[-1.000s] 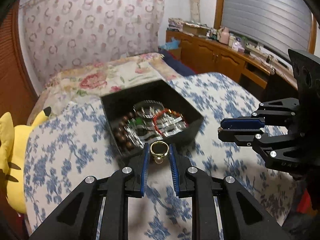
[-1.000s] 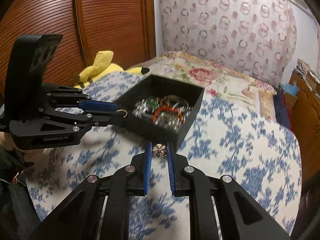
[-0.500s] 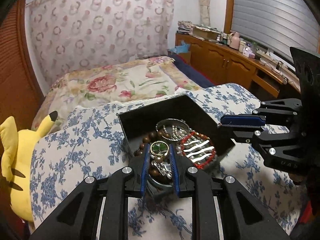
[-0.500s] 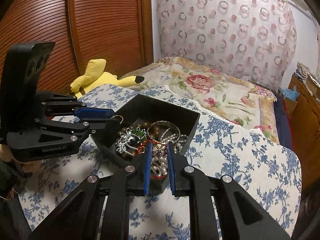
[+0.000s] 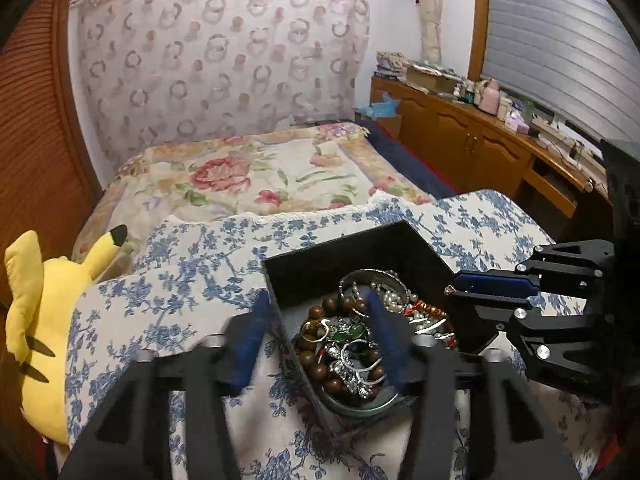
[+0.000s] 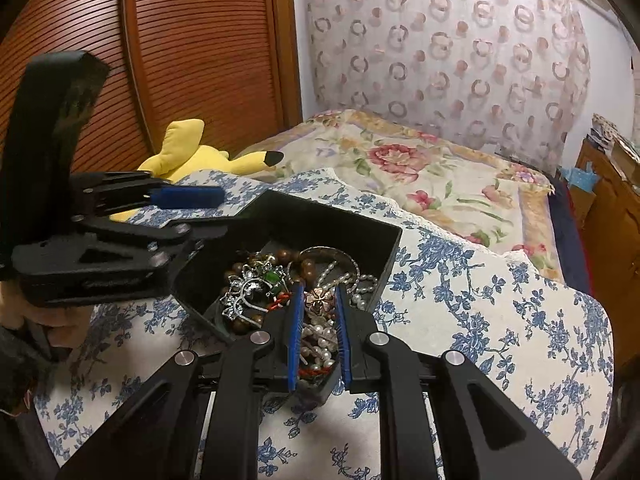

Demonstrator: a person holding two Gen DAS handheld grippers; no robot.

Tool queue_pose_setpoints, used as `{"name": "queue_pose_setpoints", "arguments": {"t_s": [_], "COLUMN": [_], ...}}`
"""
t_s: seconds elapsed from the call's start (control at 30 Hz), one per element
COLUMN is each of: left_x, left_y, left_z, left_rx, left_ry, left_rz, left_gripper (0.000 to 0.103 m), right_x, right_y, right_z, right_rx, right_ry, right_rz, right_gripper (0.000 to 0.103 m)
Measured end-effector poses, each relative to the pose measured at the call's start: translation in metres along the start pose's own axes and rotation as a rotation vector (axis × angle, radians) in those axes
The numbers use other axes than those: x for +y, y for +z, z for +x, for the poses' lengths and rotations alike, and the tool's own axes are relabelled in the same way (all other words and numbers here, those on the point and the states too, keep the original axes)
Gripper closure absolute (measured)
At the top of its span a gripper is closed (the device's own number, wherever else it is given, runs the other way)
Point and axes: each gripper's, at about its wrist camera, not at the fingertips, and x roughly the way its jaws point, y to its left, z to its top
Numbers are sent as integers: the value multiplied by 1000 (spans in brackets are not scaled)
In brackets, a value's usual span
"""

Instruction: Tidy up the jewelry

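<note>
A black open box (image 5: 360, 254) (image 6: 320, 216) full of jewelry sits on a blue-flowered cloth. It holds brown beads, pearls, silver pieces and a green stone. My left gripper (image 5: 316, 312) hangs over the box's near left corner with its jaws wide open and empty; a gold ring (image 5: 314, 330) lies among the beads below it. My right gripper (image 6: 318, 300) is over the box's near right side, shut on a copper flower-shaped ring (image 6: 318, 300). The right gripper also shows in the left wrist view (image 5: 460, 284), and the left one in the right wrist view (image 6: 208, 212).
A yellow plush toy (image 5: 44, 312) (image 6: 196, 156) lies left of the cloth. A floral bed cover (image 5: 256, 176) stretches behind the box. A wooden cabinet (image 5: 480, 148) with clutter runs along the right wall, and a wooden slatted door (image 6: 180, 48) stands at left.
Both grippers moved forward over the box. My left gripper opened and let go of the gold ring, which now lies in the box. My right gripper still holds the flower ring.
</note>
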Motion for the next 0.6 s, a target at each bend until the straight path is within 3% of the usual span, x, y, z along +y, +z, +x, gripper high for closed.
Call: {"name": "queue_pose_setpoints", "arguments": {"t_s": [0.1,0.27,0.37,0.43,0.6], "left_x": [3,7,7,6,-6], "left_y": [-4,-16,-27,-34,-54], "left_z": [-11,-34,-50,-60,-95], "left_rx": [-10,-33,-46,-50,-102], "left_ry": [20,66,87,100,110], "left_rz": [-16,-39,-60,-74,-69], "left_gripper": [43,19,18,10,8], "right_x": [2,8,11,12,21], "right_y": [0,-5,-14,-20,-38], "right_z": [0,-14,-32,-44,-77], "right_rx": [-4,-41,-83,-106,-166], "right_ry": [-15,-45,-76,-96,-147], "right_rz": [-6,7,41,62,116], "right_gripper": [81,55,35,21,8]}}
